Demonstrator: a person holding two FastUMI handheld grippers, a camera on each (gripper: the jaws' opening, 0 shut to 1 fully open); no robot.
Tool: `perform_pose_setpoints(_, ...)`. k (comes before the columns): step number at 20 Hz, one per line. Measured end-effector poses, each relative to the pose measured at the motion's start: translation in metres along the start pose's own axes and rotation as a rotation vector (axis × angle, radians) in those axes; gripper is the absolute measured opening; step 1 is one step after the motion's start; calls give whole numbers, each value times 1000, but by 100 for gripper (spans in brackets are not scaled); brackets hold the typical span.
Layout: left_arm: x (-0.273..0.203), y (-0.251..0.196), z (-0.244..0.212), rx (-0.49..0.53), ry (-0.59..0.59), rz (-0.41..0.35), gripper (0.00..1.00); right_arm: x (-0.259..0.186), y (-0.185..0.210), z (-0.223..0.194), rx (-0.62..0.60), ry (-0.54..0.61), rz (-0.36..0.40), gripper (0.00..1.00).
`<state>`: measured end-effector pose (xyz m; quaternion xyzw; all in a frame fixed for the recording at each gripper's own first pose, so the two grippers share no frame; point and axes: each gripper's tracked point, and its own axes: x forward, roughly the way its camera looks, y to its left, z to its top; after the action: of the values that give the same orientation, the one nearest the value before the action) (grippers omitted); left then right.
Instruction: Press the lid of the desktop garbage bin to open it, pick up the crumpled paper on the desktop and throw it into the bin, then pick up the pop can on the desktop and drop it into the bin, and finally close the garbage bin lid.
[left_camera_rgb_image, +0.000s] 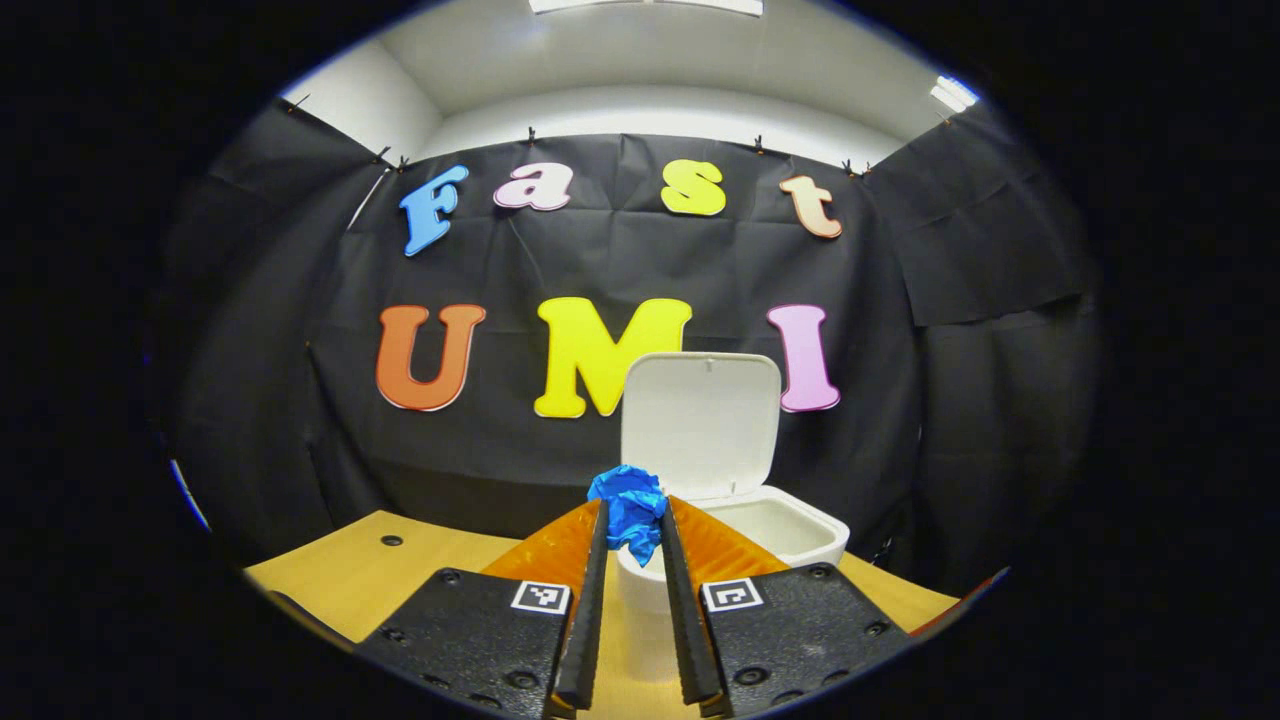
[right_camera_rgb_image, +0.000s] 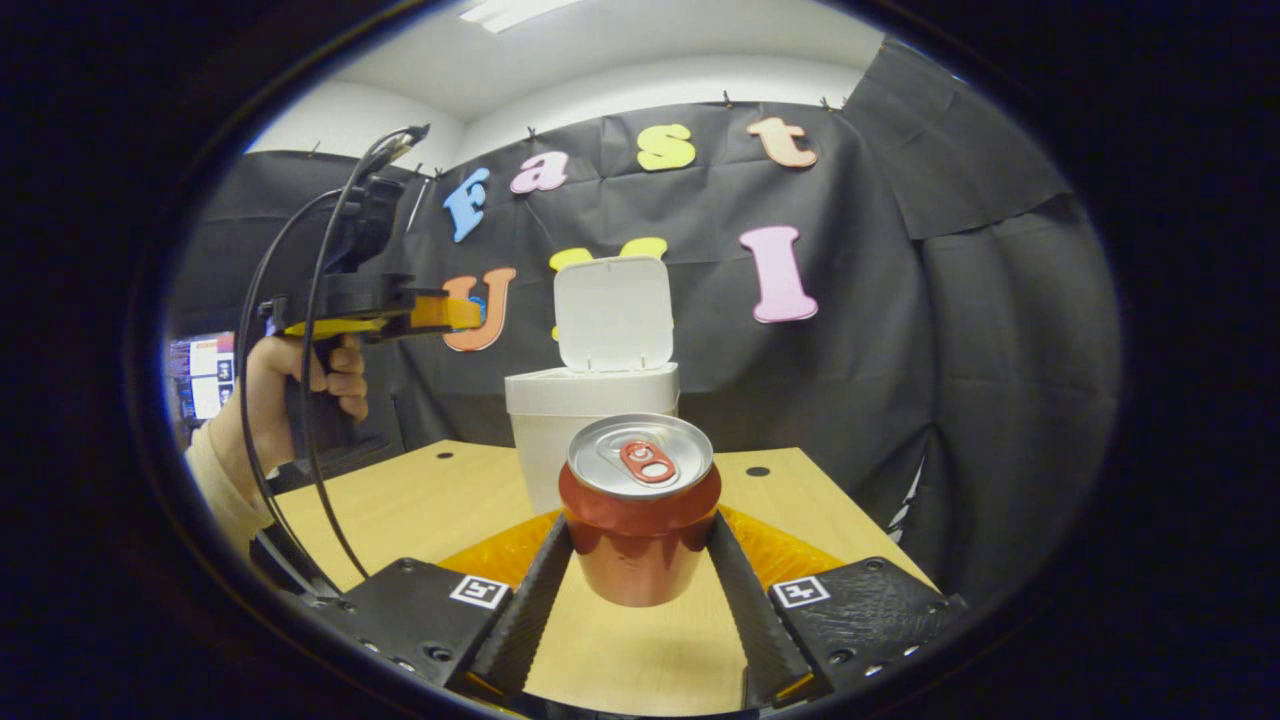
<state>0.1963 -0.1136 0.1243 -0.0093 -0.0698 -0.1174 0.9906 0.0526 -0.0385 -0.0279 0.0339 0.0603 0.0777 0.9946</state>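
Note:
In the left gripper view, my left gripper (left_camera_rgb_image: 633, 522) is shut on a crumpled blue paper (left_camera_rgb_image: 628, 503), held in the air just short of the white bin (left_camera_rgb_image: 800, 535). The bin's lid (left_camera_rgb_image: 700, 425) stands open and upright. In the right gripper view, a red pop can (right_camera_rgb_image: 640, 520) stands upright between the fingers of my right gripper (right_camera_rgb_image: 640, 540), and both fingers press on its sides. Behind the can are the bin (right_camera_rgb_image: 545, 420) and its raised lid (right_camera_rgb_image: 612, 312). The left gripper (right_camera_rgb_image: 468, 312), held by a hand (right_camera_rgb_image: 300, 385), hovers left of the lid.
The light wooden table (right_camera_rgb_image: 400, 500) has small round holes near its back edge. Black cloth closes in the back and right sides. A screen (right_camera_rgb_image: 205, 375) glows at the far left in the right gripper view. Cables (right_camera_rgb_image: 310, 400) hang from the left gripper.

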Motion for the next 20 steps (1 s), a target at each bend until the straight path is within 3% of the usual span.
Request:
perform_pose_setpoints(3, 36, -18, -10, 53, -15, -61, 34, 1, -6, 0, 5, -4, -11, 80)
perform_pose_setpoints(8, 80, -37, -44, 47, 55, -64, 34, 1, -8, -1, 18, 4, 8, 81)
perform_pose_setpoints(17, 107, -67, -61, 60, 100, -96, 35, 6, -18, -7, 44, 28, -13, 81)
perform_pose_setpoints(19, 106, -72, -62, 61, 105, -114, 38, 7, -20, -6, 27, 24, -17, 80)
perform_pose_setpoints(20, 104, -72, -61, 56, 106, -120, 46, 7, -21, -5, 22, 21, -25, 80)
